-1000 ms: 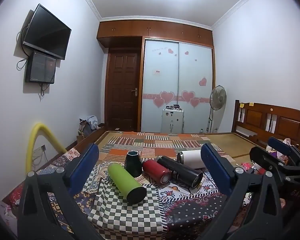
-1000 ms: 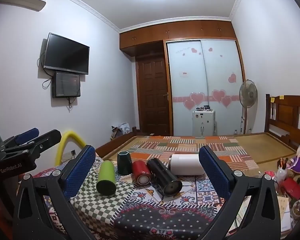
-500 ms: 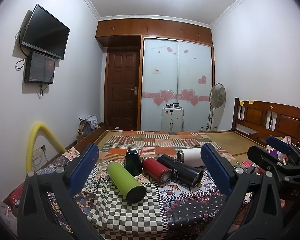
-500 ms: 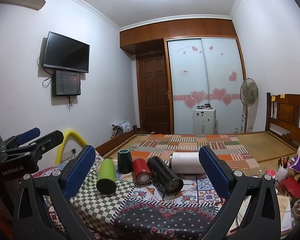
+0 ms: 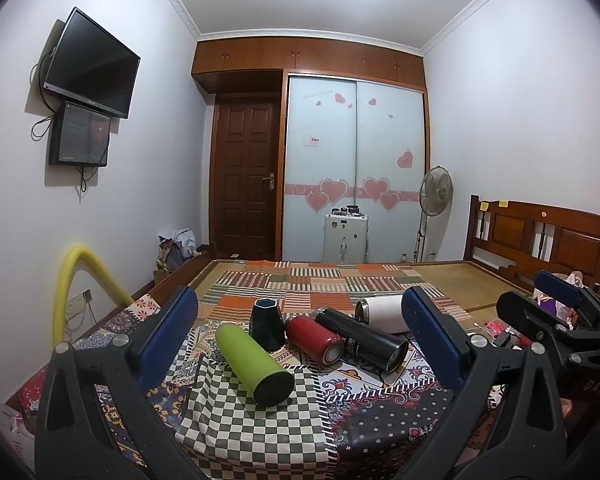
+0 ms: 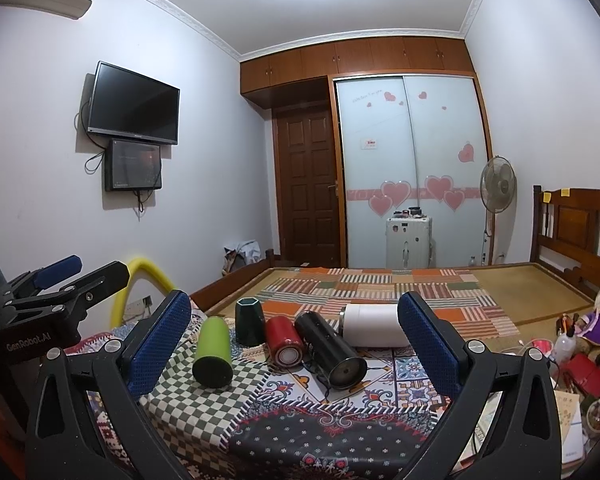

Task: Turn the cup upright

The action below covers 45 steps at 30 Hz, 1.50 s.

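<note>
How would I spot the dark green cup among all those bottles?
Look at the patchwork cloth covering the near end of the bed. Five containers sit in a row there; the dark green cup is second from the left. It alone stands on end; the others lie sideways.

The left black plastic two-finger gripper (image 5: 300,338) has blue textured pads (image 5: 168,334) on triangular cut-out arms with silver screws. The right black plastic two-finger gripper (image 6: 294,338) matches it. White "GenRobot.AI" lettering marks the left one's body.
</note>
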Motion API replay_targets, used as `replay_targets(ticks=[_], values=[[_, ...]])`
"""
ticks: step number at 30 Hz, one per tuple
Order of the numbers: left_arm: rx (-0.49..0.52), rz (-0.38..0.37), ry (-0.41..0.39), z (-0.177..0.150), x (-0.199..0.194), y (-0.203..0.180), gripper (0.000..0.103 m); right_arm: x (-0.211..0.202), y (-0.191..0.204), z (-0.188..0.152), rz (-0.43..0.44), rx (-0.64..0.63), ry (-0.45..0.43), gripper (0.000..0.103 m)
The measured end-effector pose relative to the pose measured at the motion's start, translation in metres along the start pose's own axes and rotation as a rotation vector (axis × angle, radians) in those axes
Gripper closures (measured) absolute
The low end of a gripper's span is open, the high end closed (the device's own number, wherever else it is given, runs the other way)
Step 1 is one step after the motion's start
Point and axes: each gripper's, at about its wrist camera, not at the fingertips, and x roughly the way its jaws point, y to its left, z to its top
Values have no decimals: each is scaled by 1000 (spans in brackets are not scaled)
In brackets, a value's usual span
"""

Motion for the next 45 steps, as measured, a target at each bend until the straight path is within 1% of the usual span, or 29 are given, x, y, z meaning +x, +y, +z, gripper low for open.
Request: replay_targets(ticks=[33, 40, 45], values=[[6, 3, -19, 3, -10, -2, 0, -1, 3, 1, 2, -5, -1, 0], [8, 4, -12, 3, -9, -1, 0, 0, 3, 1, 4, -3, 2, 0], [10, 12, 7, -2, -4, 1, 0, 4, 4, -1, 5, -5, 18, 0]])
